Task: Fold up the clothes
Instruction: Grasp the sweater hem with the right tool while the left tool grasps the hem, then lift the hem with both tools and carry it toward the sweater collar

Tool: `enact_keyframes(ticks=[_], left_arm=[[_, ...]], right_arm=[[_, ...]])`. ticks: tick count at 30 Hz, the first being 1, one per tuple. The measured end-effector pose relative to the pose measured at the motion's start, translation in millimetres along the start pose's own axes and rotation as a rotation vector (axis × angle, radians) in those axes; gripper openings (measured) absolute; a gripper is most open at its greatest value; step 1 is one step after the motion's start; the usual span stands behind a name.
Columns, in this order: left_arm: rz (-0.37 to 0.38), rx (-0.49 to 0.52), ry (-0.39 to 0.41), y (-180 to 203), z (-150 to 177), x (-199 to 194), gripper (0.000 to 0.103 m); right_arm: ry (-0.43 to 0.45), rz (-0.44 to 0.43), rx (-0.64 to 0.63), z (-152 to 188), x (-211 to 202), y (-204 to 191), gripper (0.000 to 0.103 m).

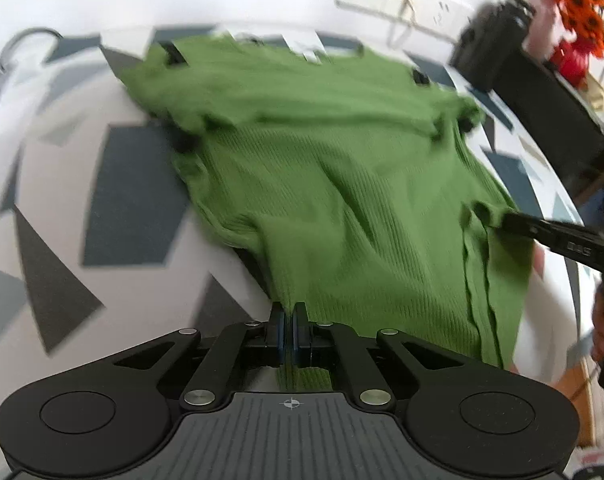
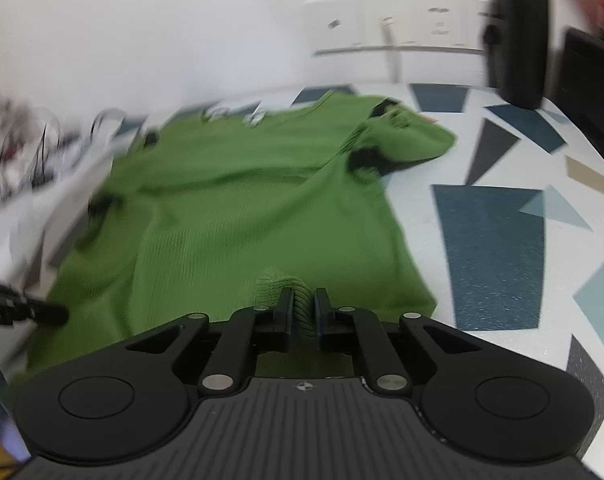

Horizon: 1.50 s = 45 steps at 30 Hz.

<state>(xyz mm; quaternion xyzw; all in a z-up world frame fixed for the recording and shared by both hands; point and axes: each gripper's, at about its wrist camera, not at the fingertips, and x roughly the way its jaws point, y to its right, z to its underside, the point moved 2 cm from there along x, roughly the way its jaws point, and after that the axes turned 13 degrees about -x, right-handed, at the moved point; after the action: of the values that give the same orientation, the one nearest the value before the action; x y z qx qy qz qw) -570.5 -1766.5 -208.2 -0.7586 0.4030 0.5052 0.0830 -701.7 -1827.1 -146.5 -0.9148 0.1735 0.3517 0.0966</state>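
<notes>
A green ribbed knit sweater [image 1: 322, 168] lies spread over the patterned table, collar toward the far wall. My left gripper [image 1: 289, 312] is shut on the sweater's near hem at its left corner. In the right wrist view the same sweater [image 2: 242, 208] fills the middle, and my right gripper [image 2: 303, 296] is shut on a bunched fold of the hem. The right gripper [image 1: 514, 220] also shows in the left wrist view, pinching the garment's right edge, with a hand on its handle. The left gripper's tip [image 2: 50, 314] shows at the left edge of the right wrist view.
The table top [image 2: 494, 248] is white with dark blue and grey shapes. A black bottle [image 2: 518, 36] stands at the far right by the wall. Orange flowers in a red vase [image 1: 578, 20] stand on dark furniture. Cables and clutter [image 2: 26, 152] lie at the far left.
</notes>
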Motion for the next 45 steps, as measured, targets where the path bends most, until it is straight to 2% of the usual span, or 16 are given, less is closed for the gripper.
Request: enact_keyframes(ticks=[8,10,13,14,17,18,22,27,33,35,38,40,41,42,43,45], left_arm=[[-0.013,-0.135,0.256,-37.2,-70.9,-42.4,0.003],[-0.010,-0.143,0.258,-39.4,-78.1,-38.8,0.003],[0.002,-0.147,0.199,-42.4,-79.1,-17.0,0.006],[0.006,-0.148,0.179,-43.4,-79.5,-9.7,0.010],[-0.003,-0.164,0.131,-55.2,-70.5,5.7,0.050],[0.009,-0.157,0.120,-59.1,-66.4,6.3,0.055],[0.089,-0.109,0.062,-74.2,-49.5,5.9,0.055],[0.106,0.069,0.032,-73.5,-30.1,4.3,0.067],[0.161,0.309,0.045,-52.7,-11.9,-14.4,0.080],[0.170,0.381,0.045,-46.1,-5.0,-19.2,0.081],[0.185,0.404,0.021,-39.8,0.4,-17.7,0.082],[0.183,0.400,-0.007,-35.5,3.5,-8.9,0.077],[0.183,0.407,-0.021,-32.9,5.8,-4.0,0.064],[0.186,0.402,-0.044,-31.6,6.2,1.5,0.029],[0.189,0.394,-0.070,-30.8,5.9,7.2,0.008],[0.303,0.191,-0.136,-40.3,-5.5,10.7,0.007]], right_arm=[[0.231,0.089,0.149,-33.3,-43.9,17.0,0.008],[0.268,0.109,0.164,-38.4,-48.5,18.5,0.008],[0.225,0.128,0.168,-34.1,-40.6,21.0,0.008],[0.203,0.134,0.171,-31.0,-36.6,21.8,0.008],[0.139,0.156,0.169,-15.4,-26.1,22.8,0.008],[0.120,0.167,0.170,-10.0,-24.4,23.3,0.008],[0.071,0.176,0.206,8.7,-25.9,28.5,0.008],[0.045,0.182,0.231,19.4,-31.2,30.2,0.008],[0.031,0.209,0.248,20.4,-33.1,29.1,0.008],[0.030,0.215,0.258,21.3,-33.7,28.7,0.008],[0.026,0.221,0.261,23.3,-35.5,26.7,0.008],[0.023,0.223,0.267,25.3,-36.5,26.0,0.008],[0.023,0.224,0.273,26.2,-36.9,26.0,0.008],[0.023,0.225,0.278,27.2,-37.3,25.8,0.008],[0.023,0.226,0.280,27.8,-38.1,25.2,0.008],[0.021,0.227,0.278,28.2,-41.3,23.4,0.008]])
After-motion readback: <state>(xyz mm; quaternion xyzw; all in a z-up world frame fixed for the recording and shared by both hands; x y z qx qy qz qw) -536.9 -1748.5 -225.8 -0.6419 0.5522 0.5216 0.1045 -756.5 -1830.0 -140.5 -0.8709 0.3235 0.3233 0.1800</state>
